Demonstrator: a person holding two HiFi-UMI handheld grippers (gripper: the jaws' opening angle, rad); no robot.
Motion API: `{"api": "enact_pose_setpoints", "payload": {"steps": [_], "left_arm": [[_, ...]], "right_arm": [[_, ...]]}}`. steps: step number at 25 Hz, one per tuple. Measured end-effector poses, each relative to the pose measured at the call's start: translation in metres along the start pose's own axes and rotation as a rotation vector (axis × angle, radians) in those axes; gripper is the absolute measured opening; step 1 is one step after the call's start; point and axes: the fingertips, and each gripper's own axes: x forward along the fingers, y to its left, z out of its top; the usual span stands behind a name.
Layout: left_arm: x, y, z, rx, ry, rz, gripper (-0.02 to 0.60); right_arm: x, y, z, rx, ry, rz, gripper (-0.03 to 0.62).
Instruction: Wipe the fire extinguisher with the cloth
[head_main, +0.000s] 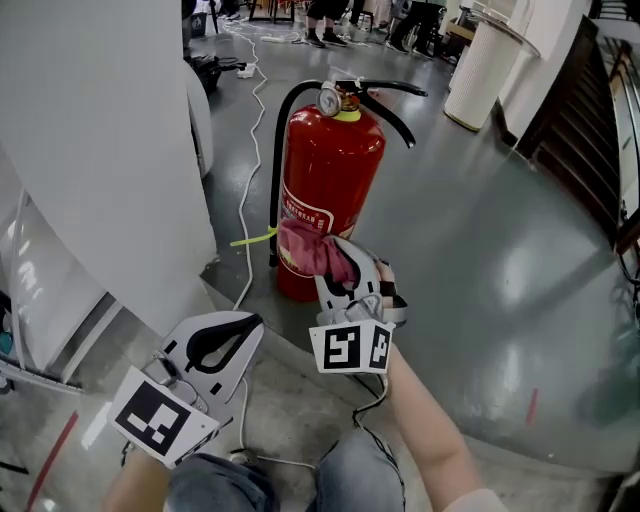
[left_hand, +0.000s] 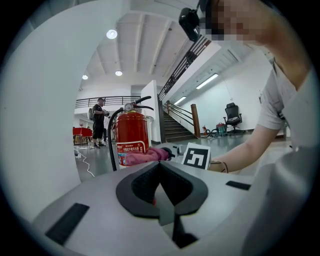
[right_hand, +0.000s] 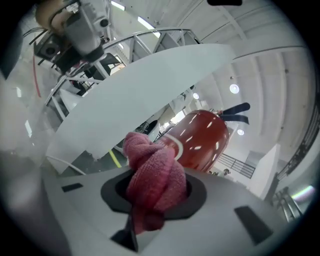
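Where cloth (head_main: 308, 250) meets extinguisher (head_main: 335, 150), label (head_main: 302, 205) print is illegible.

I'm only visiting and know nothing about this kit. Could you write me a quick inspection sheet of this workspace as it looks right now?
Surface: glossy grey concrete floor.
Job's things: red metal fire extinguisher stands upright; bunched pink terry cloth lies against its lower front.
Clutter: thin yellow strip beside the extinguisher.
Grippers: right gripper shut on the cloth; left gripper shut, empty, held apart from the extinguisher.
Cables: white cable snakes along the floor.
Surroundings: white pillar, dark wooden staircase, people standing far off.
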Motion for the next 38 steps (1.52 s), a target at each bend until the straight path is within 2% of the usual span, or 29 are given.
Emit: {"api": "enact_pose_setpoints", "payload": {"steps": [3,7,11,15,19,23,30,33,38], "left_arm": [[0.009,0.015,0.011,-0.057,0.01,-0.017,0.009],[0.016,0.02,0.044,-0.106,0.036,-0.068,0.009],[0.008,0.03,0.091,-0.126,0.05,-0.092,0.009],[-0.009,0.033,0.149,-0.104,0.067,-0.09,0.009],[-0.031,0.032,0.225,-0.103,0.05,-0.068,0.009],[-0.054,0.019,0.311,-0.079,0.026,-0.06,0.009],[-0.089,-0.028,0.448,-0.036,-0.052,-0.045,0.009],[-0.106,-0.054,0.484,-0.015,-0.068,-0.053,0.009],[-0.126,-0.095,0.517,0.002,-0.094,-0.074,0.009]], "right_arm": [[0.003,-0.023,0.019,0.03,0.007,0.013,0.103],[-0.004,-0.049,0.037,0.07,0.052,0.013,0.103],[0.004,-0.072,0.06,0.122,0.108,0.044,0.103],[-0.009,-0.097,0.09,0.155,0.12,0.077,0.103],[-0.031,-0.137,0.156,0.204,0.083,0.145,0.103],[-0.064,-0.194,0.234,0.293,0.034,0.201,0.103],[-0.146,-0.305,0.35,0.547,-0.105,0.251,0.103],[-0.186,-0.343,0.39,0.624,-0.153,0.262,0.103],[-0.244,-0.378,0.427,0.683,-0.203,0.288,0.103]]}}
